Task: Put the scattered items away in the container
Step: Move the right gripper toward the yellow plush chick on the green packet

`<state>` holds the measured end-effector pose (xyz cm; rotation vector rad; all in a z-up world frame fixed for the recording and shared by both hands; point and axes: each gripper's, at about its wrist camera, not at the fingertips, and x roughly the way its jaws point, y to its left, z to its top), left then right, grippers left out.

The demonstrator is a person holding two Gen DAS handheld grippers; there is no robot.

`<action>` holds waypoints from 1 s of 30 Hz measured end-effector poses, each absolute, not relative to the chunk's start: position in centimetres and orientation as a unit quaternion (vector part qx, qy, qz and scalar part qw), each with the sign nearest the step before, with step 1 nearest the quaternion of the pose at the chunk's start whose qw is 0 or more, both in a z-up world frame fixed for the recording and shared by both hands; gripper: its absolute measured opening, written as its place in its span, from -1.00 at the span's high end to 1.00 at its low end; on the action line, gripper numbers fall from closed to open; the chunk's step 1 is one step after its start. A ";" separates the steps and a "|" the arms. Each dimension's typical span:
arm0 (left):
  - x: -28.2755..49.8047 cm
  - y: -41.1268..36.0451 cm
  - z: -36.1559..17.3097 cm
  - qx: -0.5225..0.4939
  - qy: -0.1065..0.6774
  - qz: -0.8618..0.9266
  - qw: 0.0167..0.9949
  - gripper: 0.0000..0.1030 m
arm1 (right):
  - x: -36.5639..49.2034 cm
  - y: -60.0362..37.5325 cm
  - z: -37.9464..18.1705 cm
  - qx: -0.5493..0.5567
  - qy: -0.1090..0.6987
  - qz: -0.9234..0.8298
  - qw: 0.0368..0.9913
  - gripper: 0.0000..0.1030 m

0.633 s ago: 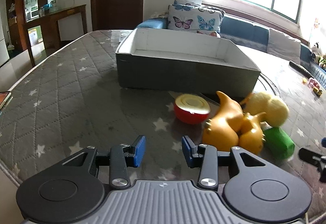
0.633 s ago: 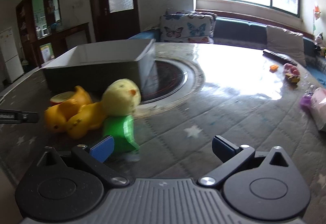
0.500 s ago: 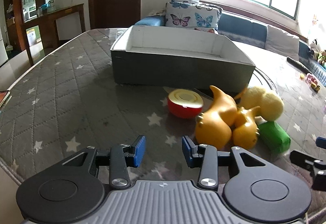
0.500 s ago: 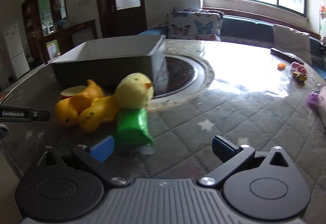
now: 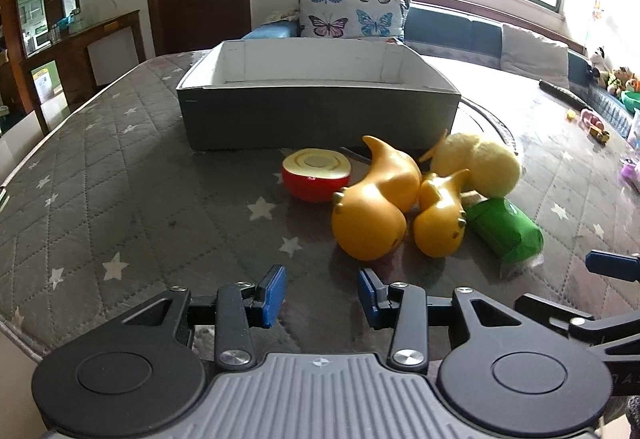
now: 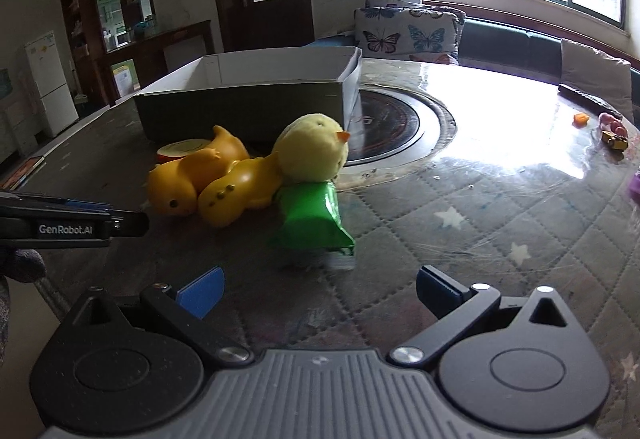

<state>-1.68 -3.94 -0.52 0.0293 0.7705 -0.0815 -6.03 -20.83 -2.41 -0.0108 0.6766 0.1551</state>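
Left claw (image 5: 321, 290): released, blue pads apart with nothing between them, pointing steeply down at the quilted counter (image 5: 120, 207) near its front edge. Right claw (image 6: 320, 289): released and spread wide, also empty, hovering low over the counter.

Key relation. The green packet (image 6: 310, 217) lies just ahead of the right claw, slightly left of its centre line, with its long axis running roughly away from the claw toward the plush chick (image 6: 314, 149), which it touches. From the left claw the same packet (image 5: 504, 233) sits well off to the right, beyond the two ducks. The right claw is therefore the nearer one for the packet, and probably only needs to advance and close across the packet's short width. The larger yellow duck (image 5: 374, 207) lies just ahead and right of the left claw, tail pointing toward the container; the left hand is the nearer for that.

Count of scattered items, all clustered and touching or nearly so, in front of the container's near wall: two yellow rubber ducks (larger, and smaller (image 5: 440, 217)), one plush chick (image 5: 478, 163), one green packet, one red-skinned half fruit toy (image 5: 316, 173).

One container (image 5: 320, 115): grey box, white inside, standing farther back toward the counter's middle; no item shows inside it, so the tidying appears not yet begun.
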 end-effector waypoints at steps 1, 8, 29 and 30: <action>-1.8 -4.0 -0.6 0.015 0.377 -0.041 0.925 0.17 | -6.4 -20.4 -2.4 -0.006 0.332 0.077 0.940 -1.00; -2.1 -4.3 -0.7 0.020 0.381 -0.047 0.923 0.17 | -8.8 -19.0 -1.8 -0.002 0.343 0.098 0.934 -1.00; -2.4 -4.9 -0.5 0.028 0.381 -0.055 0.922 0.17 | -9.1 -18.3 -1.2 -0.016 0.362 0.122 0.924 -1.00; -2.4 -4.9 -0.5 0.029 0.381 -0.055 0.922 0.17 | -9.1 -18.2 -1.1 -0.017 0.362 0.122 0.924 -1.00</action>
